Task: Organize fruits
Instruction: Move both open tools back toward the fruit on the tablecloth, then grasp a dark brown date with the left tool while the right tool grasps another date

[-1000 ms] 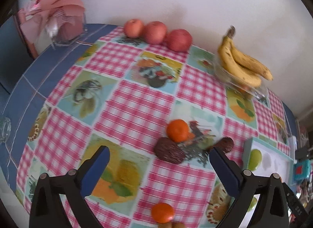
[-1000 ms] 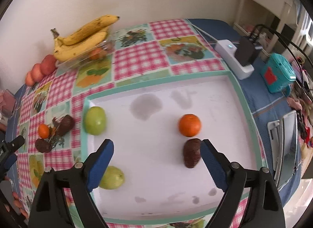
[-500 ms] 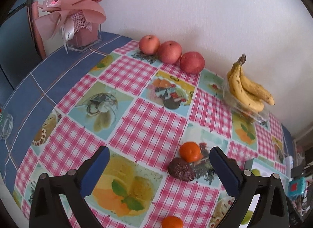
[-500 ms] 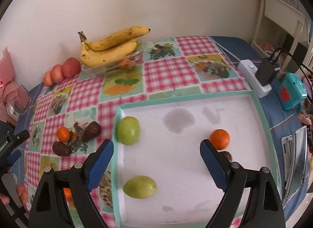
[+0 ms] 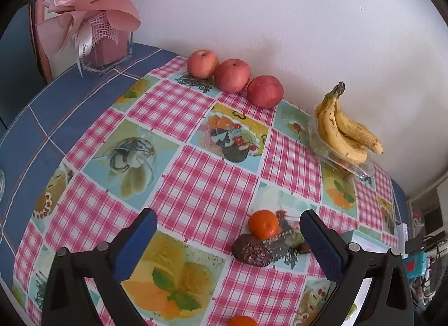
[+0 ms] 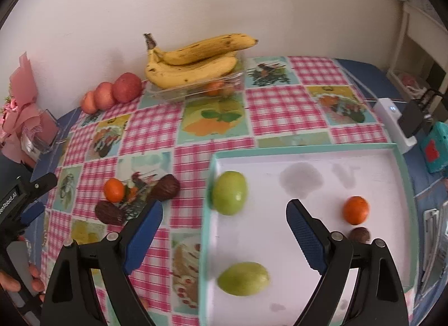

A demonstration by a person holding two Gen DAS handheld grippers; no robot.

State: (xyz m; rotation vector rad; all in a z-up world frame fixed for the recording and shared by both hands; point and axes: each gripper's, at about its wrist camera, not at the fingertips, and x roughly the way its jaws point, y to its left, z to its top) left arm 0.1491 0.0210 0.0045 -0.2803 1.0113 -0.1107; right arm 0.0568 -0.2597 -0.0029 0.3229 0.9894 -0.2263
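While both your grippers gape empty, fruit sits split between cloth and tray.
Left gripper [image 5: 228, 230] faces orange [image 5: 263, 223]; right gripper [image 6: 224, 221] hangs above tray [image 6: 403, 186] holding two green fruits [image 6: 230, 196].

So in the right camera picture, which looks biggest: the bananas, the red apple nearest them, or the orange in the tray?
As they look in the right wrist view:
1. bananas, biggest by far
2. red apple
3. orange, only a bit smaller than the apple, and it sits nearer the camera, so that order is unsure.
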